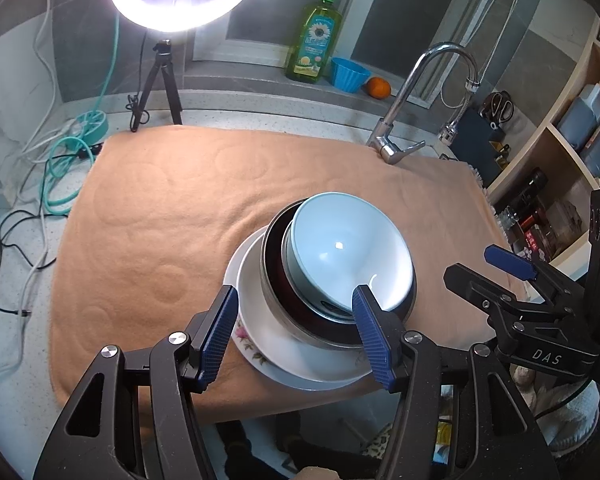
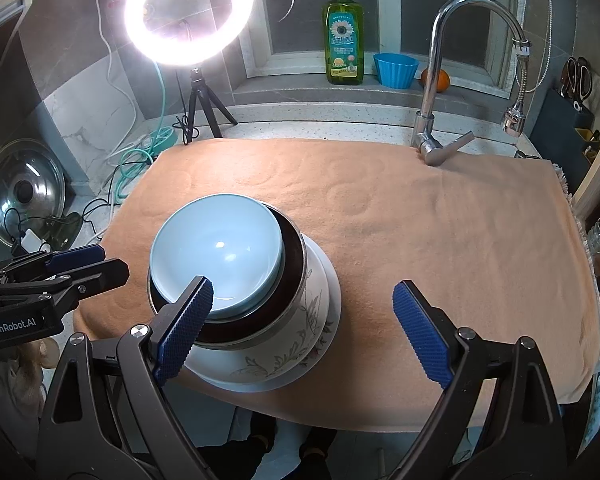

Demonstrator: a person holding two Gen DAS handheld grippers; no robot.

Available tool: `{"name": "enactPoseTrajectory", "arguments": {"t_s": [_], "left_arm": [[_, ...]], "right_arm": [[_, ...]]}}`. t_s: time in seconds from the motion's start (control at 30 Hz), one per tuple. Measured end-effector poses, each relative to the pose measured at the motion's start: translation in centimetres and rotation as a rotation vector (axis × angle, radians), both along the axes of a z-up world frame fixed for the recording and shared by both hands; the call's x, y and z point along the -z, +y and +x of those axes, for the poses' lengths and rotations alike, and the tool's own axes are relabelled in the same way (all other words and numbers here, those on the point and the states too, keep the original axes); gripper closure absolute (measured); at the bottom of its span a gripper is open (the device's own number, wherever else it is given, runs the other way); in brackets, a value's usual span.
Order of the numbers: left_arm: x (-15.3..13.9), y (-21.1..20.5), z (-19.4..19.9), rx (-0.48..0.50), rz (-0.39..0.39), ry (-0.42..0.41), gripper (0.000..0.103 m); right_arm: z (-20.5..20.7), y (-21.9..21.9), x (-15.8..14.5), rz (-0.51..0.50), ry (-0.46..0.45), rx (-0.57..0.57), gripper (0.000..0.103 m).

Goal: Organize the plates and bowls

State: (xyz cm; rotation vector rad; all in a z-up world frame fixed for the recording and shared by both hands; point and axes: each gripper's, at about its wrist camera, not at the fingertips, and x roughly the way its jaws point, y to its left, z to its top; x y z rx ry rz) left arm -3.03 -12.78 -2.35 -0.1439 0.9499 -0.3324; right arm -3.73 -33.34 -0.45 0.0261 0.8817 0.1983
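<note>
A stack of dishes stands near the front edge of the orange towel (image 1: pixel 160 208). A light blue bowl (image 1: pixel 348 248) sits on top, nested in a dark steel-rimmed bowl (image 1: pixel 276 276), which rests in a white floral bowl (image 2: pixel 296 344) on a white plate (image 1: pixel 300 376). The stack also shows in the right wrist view, with the blue bowl (image 2: pixel 216 256) on top. My left gripper (image 1: pixel 296 336) is open and empty, just in front of the stack. My right gripper (image 2: pixel 304 328) is open and empty, to the right of the stack; it also shows in the left wrist view (image 1: pixel 496 268).
A faucet (image 2: pixel 440 80) stands at the towel's far right. A ring light on a tripod (image 2: pixel 188 12), a green soap bottle (image 2: pixel 342 32), a blue cup (image 2: pixel 396 70) and an orange sit at the back. Cables (image 1: pixel 60 160) and a pot lid (image 2: pixel 24 192) lie left. Shelves (image 1: pixel 572 140) stand right.
</note>
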Motion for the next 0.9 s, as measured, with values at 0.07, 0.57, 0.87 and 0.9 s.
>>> {"name": "enactPoseTrajectory", "arguments": {"t_s": [0.07, 0.57, 0.87, 0.9], "left_arm": [[0.02, -0.01, -0.03, 0.001, 0.001, 0.0, 0.044], [-0.06, 0.16, 0.0, 0.0, -0.042, 0.034, 0.044], [-0.56, 0.23, 0.19, -0.025, -0.059, 0.013, 0.044], [-0.56, 0.3, 0.26, -0.027, -0.06, 0.013, 0.044]], "right_arm": [[-0.03, -0.05, -0.01, 0.0, 0.001, -0.001, 0.01], [-0.35, -0.13, -0.11, -0.001, -0.009, 0.002, 0.01], [-0.25, -0.15, -0.38, -0.008, -0.015, 0.005, 0.01], [-0.19, -0.23, -0.41, -0.006, -0.013, 0.006, 0.01]]}}
